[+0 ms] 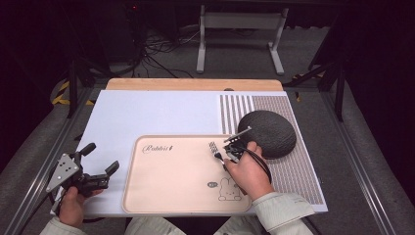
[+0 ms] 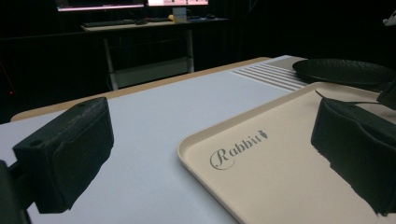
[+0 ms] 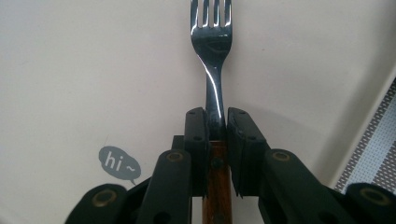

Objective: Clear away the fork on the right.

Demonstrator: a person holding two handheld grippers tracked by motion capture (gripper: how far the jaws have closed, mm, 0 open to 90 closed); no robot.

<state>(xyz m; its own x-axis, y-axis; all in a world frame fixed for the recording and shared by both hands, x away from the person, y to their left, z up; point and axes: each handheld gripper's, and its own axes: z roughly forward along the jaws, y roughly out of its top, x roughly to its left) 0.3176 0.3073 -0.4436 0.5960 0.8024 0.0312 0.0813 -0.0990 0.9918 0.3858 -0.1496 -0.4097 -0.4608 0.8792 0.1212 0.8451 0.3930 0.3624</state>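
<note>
Between the jaws of my right gripper [image 3: 216, 126] sits a fork [image 3: 211, 42], clamped where the steel neck meets the wooden handle; the jaws are nearly closed, pads pressing on both sides of it. Ahead of the gripper the tines point away over the pale tray [image 3: 70, 70], and in the high view the fork [image 1: 214, 148] hangs over the tray's [image 1: 171, 171] far right part, the tines tipped down close to the surface. Whether they touch it yet I cannot tell. Behind and to one side of the gripper lies the striped mat [image 1: 288, 171] with a dark round plate [image 1: 268, 133] on it.

My left gripper [image 1: 100, 169] waits well off to the side, jaws wide apart and holding nothing, over the white worktop [image 1: 161, 112] just beside the tray's near left edge; from its own view the tray's rim [image 2: 205, 133] runs between its two pads [image 2: 70, 154].

I judge this the placing step: the fork is carried over the tray and about to be laid. Next I need to lower the handle end until the fork lies flat, then part the jaws gently so it does not skid, and lift straight clear.
</note>
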